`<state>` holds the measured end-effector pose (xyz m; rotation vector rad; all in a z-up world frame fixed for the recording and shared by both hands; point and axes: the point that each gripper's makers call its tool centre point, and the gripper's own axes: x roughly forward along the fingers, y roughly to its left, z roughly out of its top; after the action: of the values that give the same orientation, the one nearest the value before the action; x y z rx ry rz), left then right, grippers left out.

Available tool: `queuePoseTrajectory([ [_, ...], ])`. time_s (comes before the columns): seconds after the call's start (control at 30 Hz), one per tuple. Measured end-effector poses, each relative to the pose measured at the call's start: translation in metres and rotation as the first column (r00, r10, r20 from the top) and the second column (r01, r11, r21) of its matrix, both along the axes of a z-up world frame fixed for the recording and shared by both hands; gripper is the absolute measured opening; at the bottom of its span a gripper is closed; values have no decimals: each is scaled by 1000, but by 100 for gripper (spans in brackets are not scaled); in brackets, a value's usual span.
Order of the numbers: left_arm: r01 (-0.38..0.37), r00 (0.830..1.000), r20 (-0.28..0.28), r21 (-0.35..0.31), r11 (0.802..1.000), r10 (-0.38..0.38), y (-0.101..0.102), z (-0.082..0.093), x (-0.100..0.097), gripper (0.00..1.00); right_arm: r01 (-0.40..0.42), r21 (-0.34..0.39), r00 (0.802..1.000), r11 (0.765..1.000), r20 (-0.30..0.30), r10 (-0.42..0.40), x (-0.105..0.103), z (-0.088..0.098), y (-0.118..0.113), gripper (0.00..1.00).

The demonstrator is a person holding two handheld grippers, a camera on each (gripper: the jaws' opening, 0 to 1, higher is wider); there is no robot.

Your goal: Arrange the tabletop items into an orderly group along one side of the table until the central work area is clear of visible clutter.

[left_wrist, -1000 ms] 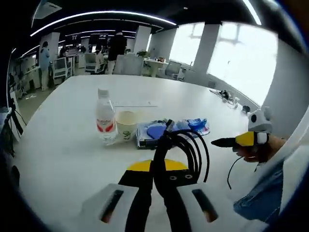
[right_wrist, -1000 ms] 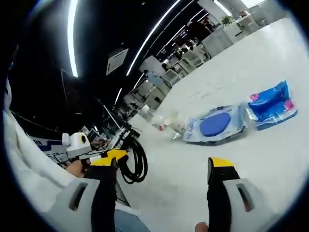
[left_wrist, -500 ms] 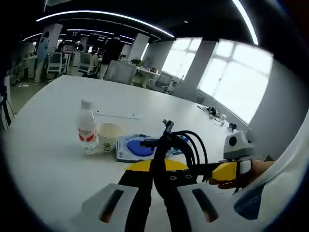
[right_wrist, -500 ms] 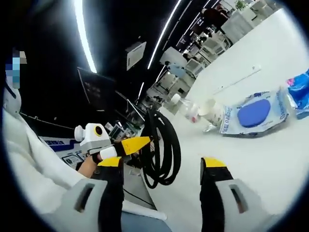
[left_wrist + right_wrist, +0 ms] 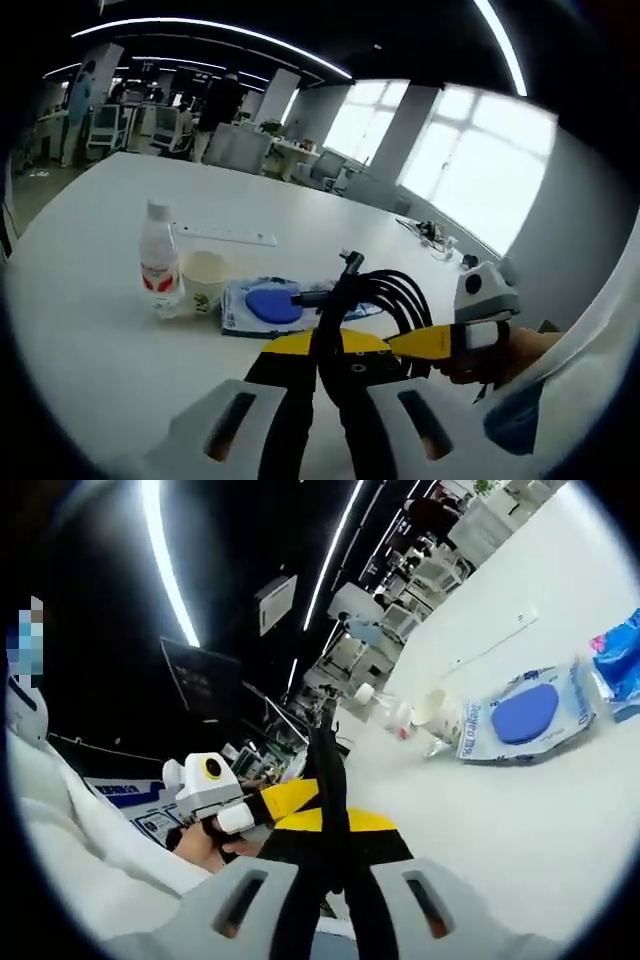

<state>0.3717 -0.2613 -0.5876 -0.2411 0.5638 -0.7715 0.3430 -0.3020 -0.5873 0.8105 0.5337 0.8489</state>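
Gripping black cable coil (image 5: 385, 300) — both claws, bottle (image 5: 159, 272) beside cup (image 5: 204, 280)

Coiled black cable (image 5: 385, 300), held aloft

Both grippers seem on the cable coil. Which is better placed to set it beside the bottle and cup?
Left, probably: the left gripper is shut on the cable coil and looks straight at the bottle and cup; the right gripper views them off-side.
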Motion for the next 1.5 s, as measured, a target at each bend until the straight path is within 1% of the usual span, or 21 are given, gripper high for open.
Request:
queuePoseTrajectory([
  [0.07, 6, 1000, -15, -12, 1000, -6, -3, -3, -1, 4, 4, -4, 1000, 1000, -4, -4, -1, -1, -3, 2],
  [0.13, 16, 999, -44, -47, 999, -18, -7, -4, -3, 5, 25, 16, 999, 1000, -34, -25, 0, -3, -9, 2],
  [0.2, 20, 999, -41, -55, 998, -23, -8, -4, -3, 5, 54, 46, 997, 997, -59, -52, 2, -2, -16, 1],
  [0.27, 9, 1000, -12, -80, 997, -10, -8, 1, 0, 10, 81, 45, 995, 996, -57, -78, 4, -2, -24, 1],
  [0.3, -3, 1000, -10, -114, 993, 2, -8, 6, 2, 14, 100, 39, 994, 994, -58, -98, 6, -2, -29, 1],
  [0.37, -15, 1000, -11, -133, 991, 14, -6, 8, 4, 29, 119, 40, 991, 992, -61, -116, 7, -3, -35, 0],
  [0.4, -22, 1000, -1, -132, 991, 22, -4, 8, 6, 36, 130, 46, 990, 990, -67, -127, 8, -3, -40, 0],
  [0.43, -32, 999, 11, -116, 993, 34, -2, 7, 8, 44, 158, 30, 986, 987, -65, -155, 10, -5, -48, 0],
  [0.47, -34, 999, 18, -103, 994, 36, 0, 6, 9, 50, 166, 36, 984, 985, -64, -164, 10, -5, -53, 0],
  [0.53, -31, 999, 15, -77, 997, 33, 3, 1, 8, 56, 206, 50, 977, 977, -73, -203, 12, -4, -65, 0],
  [0.67, -31, 999, -44, -81, 996, 28, 10, -11, 2, 52, 254, 20, 965, 967, -75, -252, 13, -10, -87, 0],
  [0.73, -40, 998, -52, -81, 996, 36, 14, -14, 1, 52, 278, 18, 958, 960, -86, -275, 14, -14, -97, 0],
  [0.83, -49, 998, -54, -79, 996, 45, 20, -16, -2, 53, 304, 4, 948, 953, -96, -302, 13, -20, -110, 0],
  [0.93, -62, 997, -58, -79, 995, 57, 25, -17, -1, 54, 323, -10, 938, 946, -130, -322, 13, -32, -127, 0],
  [1.03, -82, 995, -61, -90, 993, 76, 28, -14, 2, 54, 342, -11, 929, 940, -148, -340, 12, -38, -133, 0],
  [1.07, -88, 995, -62, -92, 992, 83, 29, -13, 4, 54, 351, -7, 924, 936, -162, -347, 14, -43, -139, 0],
  [1.23, -106, 994, -48, -96, 990, 102, 32, -10, 10, 55, 380, 4, 908, 925, -195, -372, 20, -57, -156, 0],
  [1.3, -105, 994, -49, -92, 990, 101, 32, -10, 10, 55, 391, 6, 902, 920, -199, -382, 23, -62, -162, 0],
  [1.37, -104, 993, -59, -84, 991, 99, 34, -13, 8, 55, 404, 3, 896, 915, -201, -395, 27, -71, -169, 0],
  [1.4, -104, 993, -60, -80, 991, 99, 34, -14, 7, 55, 412, -5, 890, 911, -214, -403, 29, -77, -173, 0],
  [1.5, -102, 993, -69, -71, 992, 98, 36, -16, 4, 54, 417, -24, 884, 909, -222, -411, 31, -86, -174, 0],
])
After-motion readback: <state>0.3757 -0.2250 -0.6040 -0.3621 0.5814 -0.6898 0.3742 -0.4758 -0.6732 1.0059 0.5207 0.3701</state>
